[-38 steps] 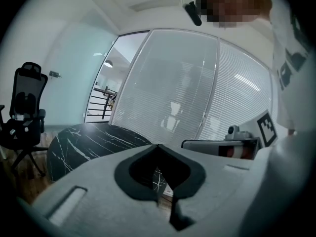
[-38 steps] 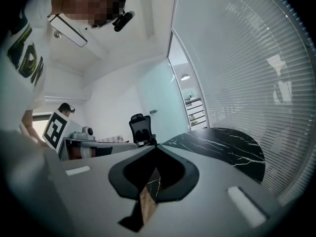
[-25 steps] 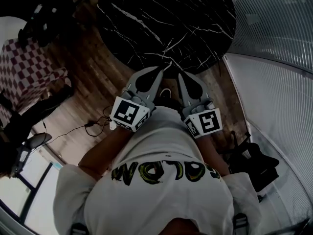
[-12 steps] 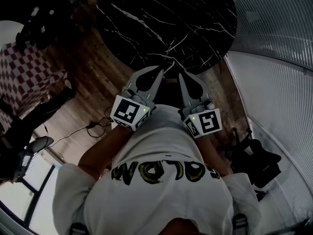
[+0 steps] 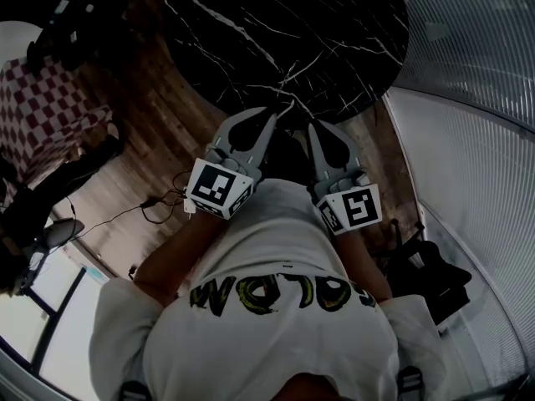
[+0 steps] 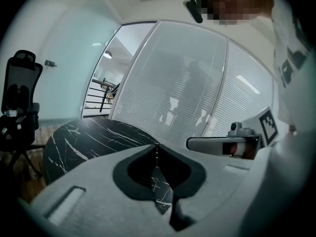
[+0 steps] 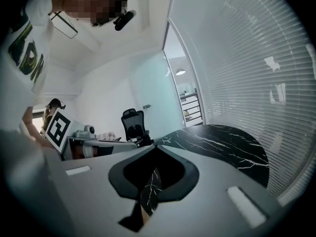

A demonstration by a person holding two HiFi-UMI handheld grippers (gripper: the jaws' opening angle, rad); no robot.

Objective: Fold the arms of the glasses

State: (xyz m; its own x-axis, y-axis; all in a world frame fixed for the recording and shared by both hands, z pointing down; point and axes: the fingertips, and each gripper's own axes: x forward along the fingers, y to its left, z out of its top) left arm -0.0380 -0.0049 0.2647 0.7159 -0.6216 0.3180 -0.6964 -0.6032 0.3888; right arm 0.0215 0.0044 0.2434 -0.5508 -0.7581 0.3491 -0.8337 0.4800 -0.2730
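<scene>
**Both grippers closed and empty, no glasses in sight**

The left gripper and the right gripper are held side by side close to the person's chest. Both point out and a little downward toward the near rim of the round black marble counter. Each pair of jaws is pressed fully together with nothing between them — each gripper view shows only veined stone through the cut-out behind the meeting tips. This looks like a ready pose, not a working one. The tools are drawn in near the body and grip nothing, so the folding appears not yet begun.

The glasses show in no view. The visible part of the counter is plain dark stone, though the head view is dim enough to hide something small.

Only the head view gives the layout: the two tools parallel, the wooden floor below, and a checked cloth off to the left. The gripper views add a level look across the counter top, with a black office chair and a slatted blind wall beyond it. Each also shows the neighbouring tool from the side.
</scene>
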